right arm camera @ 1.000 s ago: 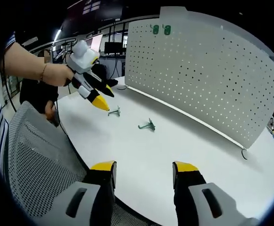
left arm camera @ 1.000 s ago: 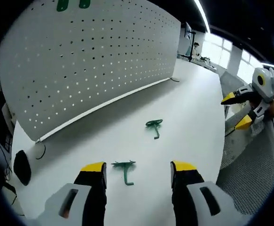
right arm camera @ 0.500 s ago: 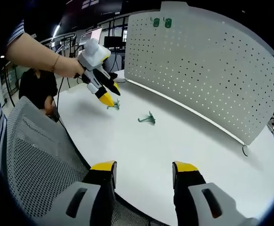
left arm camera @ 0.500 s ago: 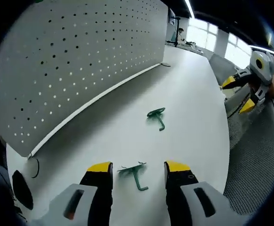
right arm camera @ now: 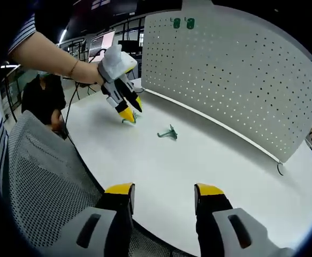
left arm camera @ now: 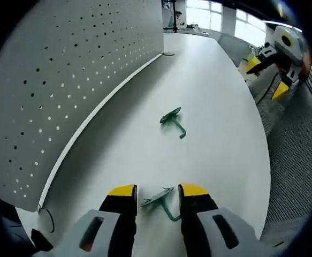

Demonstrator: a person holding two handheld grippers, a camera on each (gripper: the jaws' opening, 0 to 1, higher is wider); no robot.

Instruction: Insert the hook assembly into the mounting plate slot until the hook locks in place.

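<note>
A small green hook (left arm camera: pixel 158 201) lies on the white table (left arm camera: pixel 214 123), between the yellow tips of my left gripper (left arm camera: pixel 158 191). The jaws stand close on either side of it with small gaps showing, so the gripper is open. A second green hook (left arm camera: pixel 173 120) lies farther ahead. In the right gripper view the left gripper (right arm camera: pixel 128 111) is tipped down over the near hook (right arm camera: pixel 129 121), and the second hook (right arm camera: pixel 168 134) lies to its right. The white pegboard (right arm camera: pixel 230 80) stands upright behind them. My right gripper (right arm camera: pixel 164 190) is open with nothing between its fingers, near the table's front edge.
Two green hooks (right arm camera: pixel 182 22) hang at the pegboard's top edge. A grey mesh chair (right arm camera: pixel 43 187) is beside the table at left. A person's arm (right arm camera: pixel 48 53) holds the left gripper. The right gripper (left arm camera: pixel 276 53) shows past the table's edge. A thin cable (right arm camera: pixel 278 170) loops at the board's end.
The left gripper has come down and forward over the near hook, and its jaws have narrowed around it. The right gripper has stayed put, open.
</note>
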